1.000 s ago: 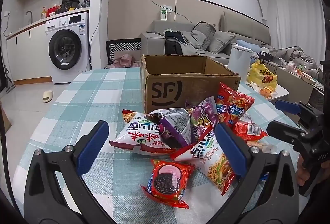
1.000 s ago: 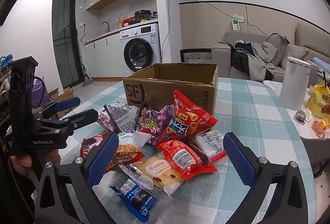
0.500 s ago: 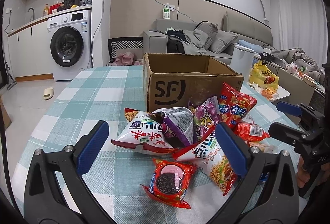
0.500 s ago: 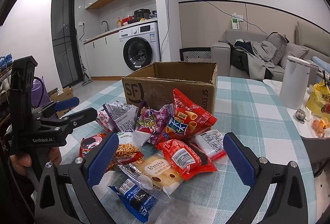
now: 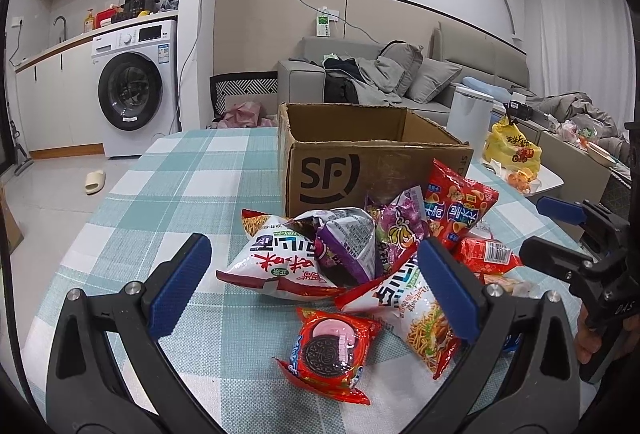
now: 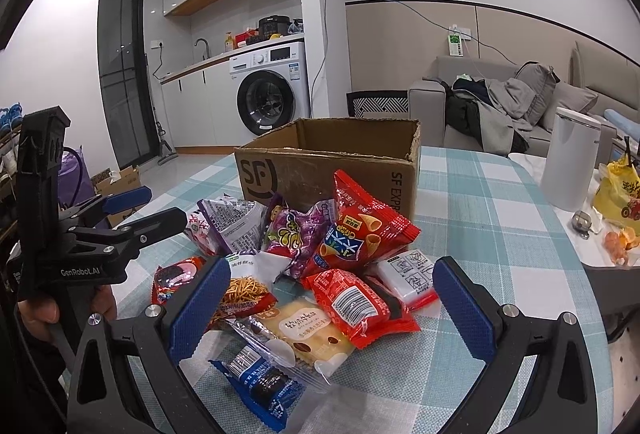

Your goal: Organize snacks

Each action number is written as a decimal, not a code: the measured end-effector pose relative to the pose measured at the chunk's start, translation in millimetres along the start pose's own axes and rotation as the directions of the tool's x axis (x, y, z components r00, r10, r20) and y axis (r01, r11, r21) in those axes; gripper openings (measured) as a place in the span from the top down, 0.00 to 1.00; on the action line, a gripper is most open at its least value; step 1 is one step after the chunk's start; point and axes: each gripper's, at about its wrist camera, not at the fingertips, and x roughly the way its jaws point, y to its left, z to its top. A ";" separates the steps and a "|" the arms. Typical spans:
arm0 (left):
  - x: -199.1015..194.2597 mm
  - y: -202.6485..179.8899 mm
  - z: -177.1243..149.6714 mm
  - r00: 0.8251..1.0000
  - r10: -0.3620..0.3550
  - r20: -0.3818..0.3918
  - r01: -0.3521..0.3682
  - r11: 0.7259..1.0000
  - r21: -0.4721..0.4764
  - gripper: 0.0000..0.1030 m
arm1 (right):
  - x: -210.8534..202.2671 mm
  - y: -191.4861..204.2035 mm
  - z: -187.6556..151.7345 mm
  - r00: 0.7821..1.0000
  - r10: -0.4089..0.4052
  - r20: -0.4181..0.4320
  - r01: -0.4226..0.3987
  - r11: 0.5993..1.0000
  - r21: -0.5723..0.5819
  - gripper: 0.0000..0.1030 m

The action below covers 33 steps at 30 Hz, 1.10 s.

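Note:
A pile of snack packets lies on the checked tablecloth in front of an open cardboard SF box (image 5: 340, 174), also in the right wrist view (image 6: 320, 170). Nearest my left gripper (image 5: 316, 284) are a red cookie packet (image 5: 332, 348), a white noodle bag (image 5: 276, 262) and a purple bag (image 5: 348, 242). My left gripper is open and empty above them. My right gripper (image 6: 332, 308) is open and empty over a red barcode packet (image 6: 356, 306), a clear cake packet (image 6: 304, 330) and a blue packet (image 6: 260, 382). A red cone-snack bag (image 6: 364, 230) leans on the box.
A white cylindrical bin (image 6: 568, 162) stands right of the table. A yellow bag (image 6: 620, 194) and oranges (image 6: 618, 244) sit on a side table. A washing machine (image 5: 136, 90) and sofa (image 5: 400, 82) are behind. The other gripper shows at each view's edge (image 6: 120, 230) (image 5: 580, 258).
Both cameras have shifted slightly; the left view has risen and tilted a little. The packets and box have not moved. Both grippers stay open.

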 end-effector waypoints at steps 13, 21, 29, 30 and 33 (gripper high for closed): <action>0.0 -0.5 -0.1 1.000 -0.001 0.000 0.001 1.000 0.006 0.00 | 1.5 -2.3 -0.3 1.000 -0.012 -0.004 0.012 1.000 0.009 0.00; 0.2 -1.6 -0.2 1.000 0.003 -0.001 -0.003 1.000 0.005 0.00 | 7.0 -1.9 -1.2 0.999 -0.016 -0.042 0.016 1.000 -0.001 0.00; -1.7 0.9 -0.4 0.999 -0.038 -0.013 0.038 0.999 -0.021 0.00 | 11.9 -2.1 0.3 0.995 -0.007 -0.097 0.008 1.000 0.012 0.00; -1.7 0.3 -0.2 0.999 -0.043 -0.020 0.042 0.999 -0.020 0.00 | 11.5 -3.1 0.8 0.995 -0.007 -0.098 0.009 1.000 0.019 0.00; -3.1 -2.2 1.7 0.999 -0.040 -0.029 0.040 0.999 0.001 0.00 | 12.5 -10.1 1.6 0.991 0.001 -0.130 0.006 0.998 0.057 0.00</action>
